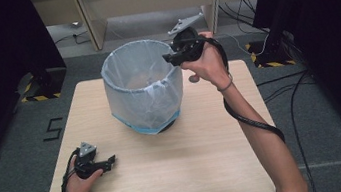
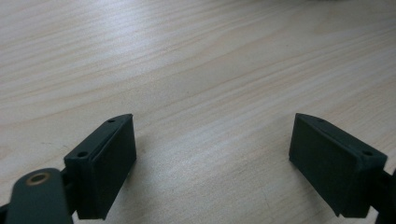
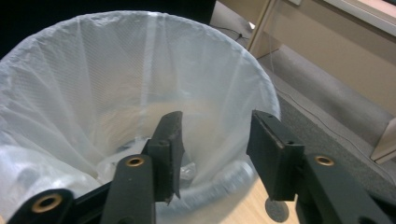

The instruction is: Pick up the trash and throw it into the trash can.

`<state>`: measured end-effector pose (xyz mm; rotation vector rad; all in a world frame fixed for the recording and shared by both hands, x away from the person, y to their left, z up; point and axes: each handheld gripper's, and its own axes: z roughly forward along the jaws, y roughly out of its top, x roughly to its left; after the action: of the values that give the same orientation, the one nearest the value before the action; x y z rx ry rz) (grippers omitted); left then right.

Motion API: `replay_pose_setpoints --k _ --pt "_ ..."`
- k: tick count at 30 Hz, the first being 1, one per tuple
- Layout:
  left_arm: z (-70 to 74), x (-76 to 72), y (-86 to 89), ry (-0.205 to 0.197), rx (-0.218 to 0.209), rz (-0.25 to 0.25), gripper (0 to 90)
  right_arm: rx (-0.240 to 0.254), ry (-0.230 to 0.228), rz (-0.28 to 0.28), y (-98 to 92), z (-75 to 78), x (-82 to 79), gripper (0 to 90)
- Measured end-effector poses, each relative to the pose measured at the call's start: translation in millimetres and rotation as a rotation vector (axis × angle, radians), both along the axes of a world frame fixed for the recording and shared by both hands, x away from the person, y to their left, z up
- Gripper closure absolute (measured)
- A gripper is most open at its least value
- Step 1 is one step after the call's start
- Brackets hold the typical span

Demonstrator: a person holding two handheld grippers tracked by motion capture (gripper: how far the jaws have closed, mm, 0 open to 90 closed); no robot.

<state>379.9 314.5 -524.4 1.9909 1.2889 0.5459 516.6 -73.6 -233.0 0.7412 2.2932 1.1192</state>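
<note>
Bin [image 1: 143, 87]: lined with a pale plastic bag, stood at the far middle of the wooden table [image 1: 202, 157].
Right gripper [image 1: 169, 57]: held raised at the bin's right rim, jaws parted, nothing grasped.
Left gripper [image 1: 112, 160]: rested at the near left, jaws spread wide over bare wood.

Lined bin [image 1: 143, 87] set mid-table at the far side, wide mouth left unobstructed, bare table [image 1: 193, 163] offered nearer, small dark disc [image 1: 193, 78], possibly a coin, placed beside the bin.
</note>
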Motion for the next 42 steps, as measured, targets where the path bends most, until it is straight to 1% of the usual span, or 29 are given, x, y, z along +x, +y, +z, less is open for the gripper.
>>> replay_pose_setpoints --k 3,13,19,28,36,42 --pt "0.0 0.0 0.0 0.000 0.000 0.000 13.8 0.022 0.002 -0.014 -10.2 -2.4 -3.0 50.4" --pt "0.0 -0.1 -0.1 0.000 0.000 0.000 13.8 0.058 0.020 -0.066 -36.6 -16.5 -2.5 46.2" --pt "0.0 -0.1 -0.1 0.000 0.000 0.000 13.8 0.075 0.027 -0.081 -50.2 -25.9 -4.7 45.2" --pt "0.0 -0.1 0.0 0.000 0.000 0.000 13.8 0.089 0.042 -0.095 -63.1 -40.4 -9.5 44.6" --pt "0.0 -0.1 -0.1 -0.001 -0.001 0.001 13.8 0.081 0.056 -0.111 -71.0 -59.1 -13.3 43.1" --pt "0.1 -0.1 -0.1 0.001 0.002 0.001 13.8 0.087 0.070 -0.117 -76.1 -74.3 -17.2 42.3"
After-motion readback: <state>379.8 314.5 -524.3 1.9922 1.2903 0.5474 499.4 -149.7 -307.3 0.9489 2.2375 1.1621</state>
